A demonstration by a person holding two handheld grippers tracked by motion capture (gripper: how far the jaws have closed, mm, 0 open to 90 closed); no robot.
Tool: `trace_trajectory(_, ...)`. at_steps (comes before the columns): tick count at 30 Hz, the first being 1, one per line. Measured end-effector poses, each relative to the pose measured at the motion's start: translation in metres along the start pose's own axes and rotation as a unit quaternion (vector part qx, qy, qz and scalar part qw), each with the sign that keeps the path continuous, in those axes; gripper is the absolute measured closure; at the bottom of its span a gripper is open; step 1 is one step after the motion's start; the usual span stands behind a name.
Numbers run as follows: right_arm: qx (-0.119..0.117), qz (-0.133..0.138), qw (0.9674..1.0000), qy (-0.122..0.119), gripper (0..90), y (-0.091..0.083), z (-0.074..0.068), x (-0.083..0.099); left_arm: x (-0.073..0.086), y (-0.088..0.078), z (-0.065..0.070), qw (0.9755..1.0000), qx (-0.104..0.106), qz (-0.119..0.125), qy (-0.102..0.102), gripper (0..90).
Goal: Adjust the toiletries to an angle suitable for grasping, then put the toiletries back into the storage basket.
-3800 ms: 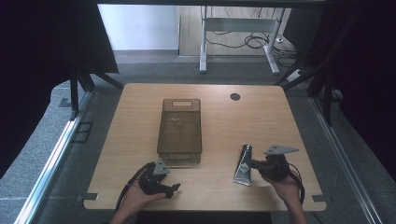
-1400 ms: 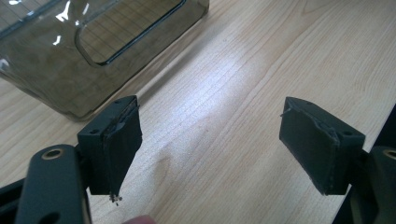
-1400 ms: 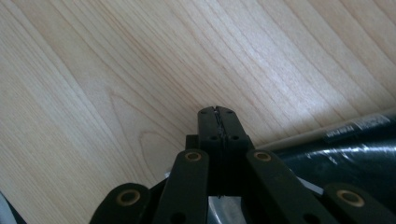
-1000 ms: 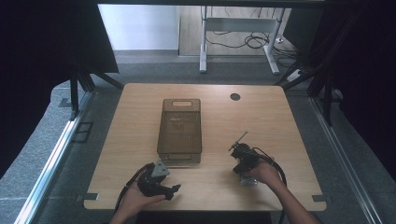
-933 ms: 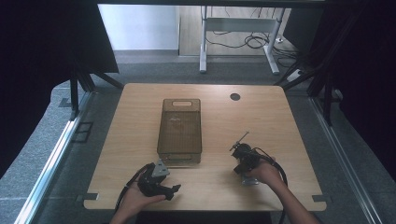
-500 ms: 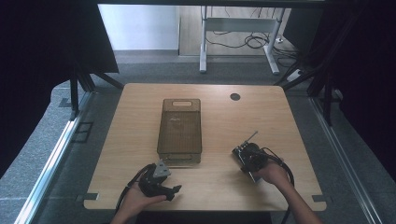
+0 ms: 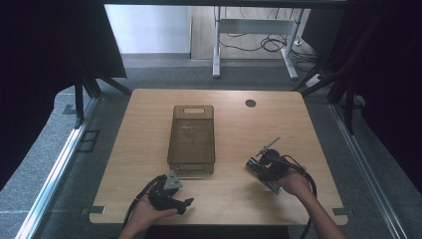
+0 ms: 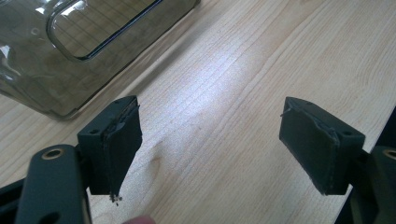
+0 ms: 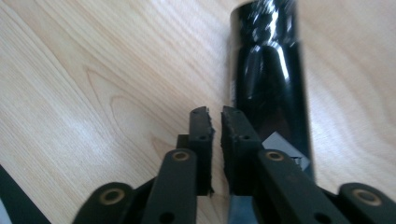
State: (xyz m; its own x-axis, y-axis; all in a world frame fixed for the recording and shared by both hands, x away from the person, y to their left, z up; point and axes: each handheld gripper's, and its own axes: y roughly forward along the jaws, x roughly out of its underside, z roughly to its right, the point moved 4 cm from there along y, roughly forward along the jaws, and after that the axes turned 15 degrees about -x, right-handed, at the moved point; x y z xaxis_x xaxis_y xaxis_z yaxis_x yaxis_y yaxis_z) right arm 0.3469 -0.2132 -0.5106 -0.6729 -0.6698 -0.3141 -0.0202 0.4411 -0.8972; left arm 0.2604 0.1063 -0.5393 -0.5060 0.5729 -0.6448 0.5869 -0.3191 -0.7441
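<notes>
Wooden table (image 7: 229,124) carries a smoky clear bin (image 7: 192,139), empty, ahead of the left claw (image 8: 210,144), which is spread. Black glossy tube (image 9: 271,84) lies just beside the right claw (image 9: 214,116); jaws just cracked apart, nothing between. Binning not done.

So the high view sits above the person's edge of the wooden table (image 7: 298,119), looking forward and down, far enough back to catch the floor past it. The left gripper view hugs the tabletop, peering out between its own jaws at the near end of the smoky plastic bin (image 8: 70,51). That bin (image 7: 193,139) shows from above too. The right gripper view looks almost straight down, very close.
</notes>
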Motion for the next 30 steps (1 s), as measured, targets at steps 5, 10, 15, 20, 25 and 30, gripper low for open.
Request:
trace_trajectory(5,0.032,0.021,0.9993,-0.002,61.4,-0.011,0.002,-0.005,-0.001,-0.001,-0.001,1.0,0.0,0.002,-0.002,21.2)
trace_trajectory(10,0.045,0.031,0.9984,0.013,49.5,-0.015,0.008,-0.007,0.0,0.0,0.0,1.0,0.0,0.0,0.0,21.2)
trace_trajectory(15,0.048,0.028,0.9983,0.019,44.2,-0.013,0.01,-0.009,-0.001,-0.001,0.0,1.0,0.001,0.001,0.0,21.2)
trace_trajectory(20,0.051,0.018,0.9981,0.027,39.4,-0.008,0.016,-0.011,0.0,0.0,0.0,1.0,0.002,0.001,0.0,21.2)
trace_trajectory(25,0.052,0.008,0.9981,0.032,37.3,-0.002,0.019,-0.012,0.0,0.0,0.0,1.0,0.001,-0.001,0.002,21.2)
trace_trajectory(30,0.058,-0.006,0.9977,0.034,37.0,0.003,0.021,-0.013,0.0,0.0,0.0,1.0,0.001,-0.001,0.003,21.2)
